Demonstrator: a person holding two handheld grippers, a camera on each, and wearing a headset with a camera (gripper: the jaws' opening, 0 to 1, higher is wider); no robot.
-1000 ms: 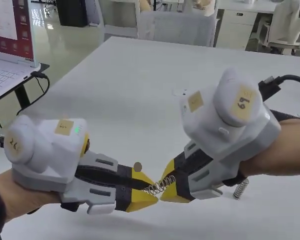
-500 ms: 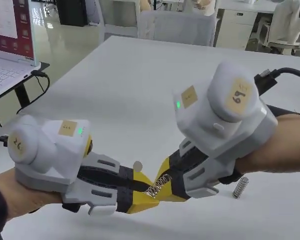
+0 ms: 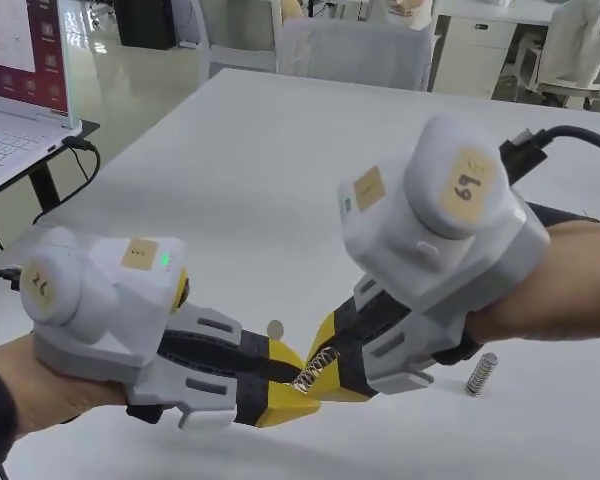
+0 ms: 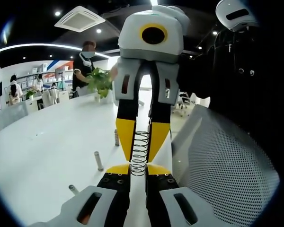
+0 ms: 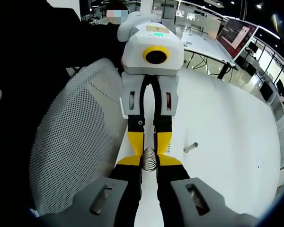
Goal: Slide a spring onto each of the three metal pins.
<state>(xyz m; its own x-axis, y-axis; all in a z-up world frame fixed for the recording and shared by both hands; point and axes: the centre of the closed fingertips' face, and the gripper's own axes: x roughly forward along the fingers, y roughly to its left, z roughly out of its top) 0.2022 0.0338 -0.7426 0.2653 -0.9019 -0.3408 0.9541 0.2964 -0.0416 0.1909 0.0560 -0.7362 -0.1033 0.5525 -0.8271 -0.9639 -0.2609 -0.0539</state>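
Drawing closer together, the left gripper point(image 3: 292, 385) and right gripper point(image 3: 330, 366) are each pinching one end of a spring point(image 3: 317, 367) in nearly closed jaws, above the table point(image 3: 280, 180); a spare spring point(image 3: 480, 373) is lying beside the right gripper.

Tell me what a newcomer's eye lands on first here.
Low in the head view, the left hand-held gripper and right hand-held gripper meet nose to nose, a small spring bridging their yellow tips. A second spring rests loose on the white table beside the right one. Each gripper view faces the other device head-on.
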